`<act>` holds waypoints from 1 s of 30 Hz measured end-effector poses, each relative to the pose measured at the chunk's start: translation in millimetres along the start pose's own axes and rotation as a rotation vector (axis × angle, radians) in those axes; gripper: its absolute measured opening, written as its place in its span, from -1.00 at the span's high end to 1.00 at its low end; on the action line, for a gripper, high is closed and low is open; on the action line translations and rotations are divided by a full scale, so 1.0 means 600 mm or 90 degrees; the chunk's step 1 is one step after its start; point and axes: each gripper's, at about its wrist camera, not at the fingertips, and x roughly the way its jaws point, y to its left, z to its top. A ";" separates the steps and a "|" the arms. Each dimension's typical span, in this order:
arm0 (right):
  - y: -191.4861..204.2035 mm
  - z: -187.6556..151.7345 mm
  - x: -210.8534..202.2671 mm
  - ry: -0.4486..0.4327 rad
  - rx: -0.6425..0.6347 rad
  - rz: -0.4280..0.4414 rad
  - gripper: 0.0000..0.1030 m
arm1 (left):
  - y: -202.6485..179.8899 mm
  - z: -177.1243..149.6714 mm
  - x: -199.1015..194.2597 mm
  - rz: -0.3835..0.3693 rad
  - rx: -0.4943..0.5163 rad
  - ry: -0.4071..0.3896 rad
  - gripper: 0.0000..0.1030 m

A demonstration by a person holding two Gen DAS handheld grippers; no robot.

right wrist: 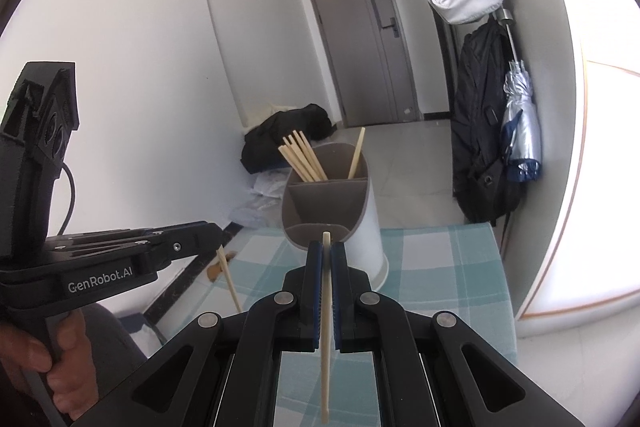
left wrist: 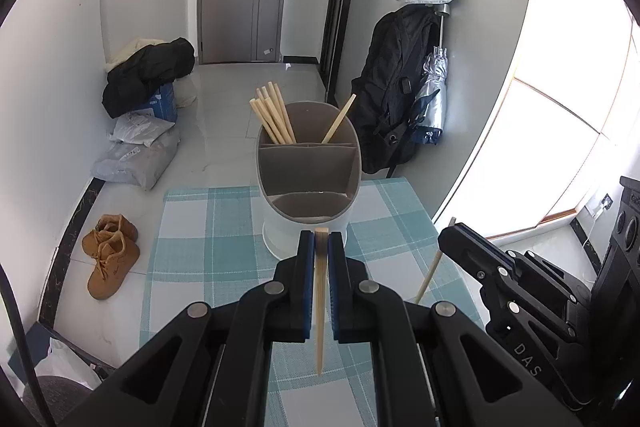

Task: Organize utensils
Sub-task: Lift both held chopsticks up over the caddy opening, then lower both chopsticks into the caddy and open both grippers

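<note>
A white utensil holder [left wrist: 304,187] [right wrist: 340,211] with grey divided compartments stands on the blue checked table. Its far compartment holds several wooden chopsticks [left wrist: 272,115] [right wrist: 302,157] on the left and a single one [left wrist: 339,119] [right wrist: 357,154] leaning right. My left gripper [left wrist: 321,247] is shut on a wooden chopstick [left wrist: 320,307] that hangs tip down, just in front of the holder. My right gripper [right wrist: 327,251] is shut on a pale chopstick [right wrist: 326,339], also tip down, close before the holder. Each gripper shows in the other's view, the right gripper [left wrist: 456,231] and the left gripper [right wrist: 218,233].
The checked tablecloth [left wrist: 208,235] [right wrist: 440,267] ends just behind the holder. On the floor lie brown boots [left wrist: 110,259], grey parcels [left wrist: 136,155] and a black coat [left wrist: 148,75]. A black backpack [left wrist: 396,91] and a folded umbrella [right wrist: 520,131] hang on the right wall. A hand [right wrist: 52,359] grips the left tool.
</note>
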 end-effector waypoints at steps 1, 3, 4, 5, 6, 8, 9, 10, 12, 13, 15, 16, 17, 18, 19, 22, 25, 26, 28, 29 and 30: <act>0.001 0.002 -0.001 -0.003 -0.001 0.002 0.94 | -0.001 0.002 -0.001 -0.001 0.002 0.002 0.95; 0.001 0.005 -0.001 -0.005 -0.001 0.003 0.94 | -0.004 0.008 -0.003 -0.005 0.008 0.005 0.95; 0.000 0.007 -0.001 -0.007 0.001 0.004 0.94 | -0.005 0.011 -0.004 -0.006 0.009 0.004 0.95; -0.001 0.009 0.000 -0.008 0.003 0.004 0.94 | -0.007 0.014 -0.006 -0.009 0.011 0.004 0.95; -0.002 0.012 -0.001 -0.011 0.004 0.004 0.94 | -0.007 0.021 -0.009 -0.013 0.011 0.003 0.95; -0.003 0.019 -0.003 -0.016 0.008 0.006 0.94 | -0.008 0.029 -0.011 -0.019 0.008 0.005 0.95; -0.003 0.022 -0.004 -0.018 0.009 0.007 0.94 | -0.007 0.038 -0.014 -0.023 0.006 0.003 0.95; -0.003 0.027 -0.004 -0.020 0.008 0.007 0.94 | -0.008 0.042 -0.014 -0.025 0.004 0.001 0.95; -0.002 0.038 -0.006 -0.026 0.002 0.004 0.94 | -0.007 0.058 -0.018 -0.031 -0.001 -0.007 0.95; -0.002 0.044 -0.007 -0.029 0.002 0.004 0.94 | -0.007 0.065 -0.017 -0.035 -0.003 -0.008 0.95; -0.005 0.060 -0.006 -0.033 0.005 0.005 0.94 | -0.007 0.088 -0.018 -0.043 -0.007 -0.011 0.95; -0.006 0.069 -0.005 -0.035 0.004 0.004 0.94 | -0.007 0.098 -0.019 -0.046 -0.008 -0.015 0.95; -0.006 0.078 -0.004 -0.037 0.001 0.003 0.94 | -0.008 0.106 -0.019 -0.049 -0.010 -0.018 0.95; -0.007 0.091 -0.003 -0.041 -0.002 0.003 0.94 | -0.008 0.117 -0.020 -0.054 -0.012 -0.022 0.95; -0.008 0.103 -0.002 -0.044 -0.005 0.003 0.94 | -0.006 0.134 -0.022 -0.060 -0.016 -0.027 0.95; -0.009 0.143 0.000 -0.057 -0.014 0.004 0.94 | 0.003 0.171 -0.022 -0.077 -0.035 -0.035 0.95; -0.010 0.182 0.007 -0.067 -0.026 0.005 0.94 | 0.013 0.204 -0.021 -0.084 -0.051 -0.051 0.95; -0.009 0.199 0.011 -0.072 -0.033 0.006 0.94 | 0.021 0.222 -0.019 -0.090 -0.061 -0.057 0.95; -0.009 0.230 0.022 -0.079 -0.042 0.010 0.94 | 0.030 0.241 -0.017 -0.093 -0.076 -0.068 0.95; -0.008 0.240 0.025 -0.081 -0.044 0.014 0.94 | 0.035 0.250 -0.017 -0.092 -0.081 -0.075 0.95; -0.008 0.252 0.030 -0.085 -0.048 0.017 0.94 | 0.042 0.264 -0.016 -0.090 -0.087 -0.087 0.95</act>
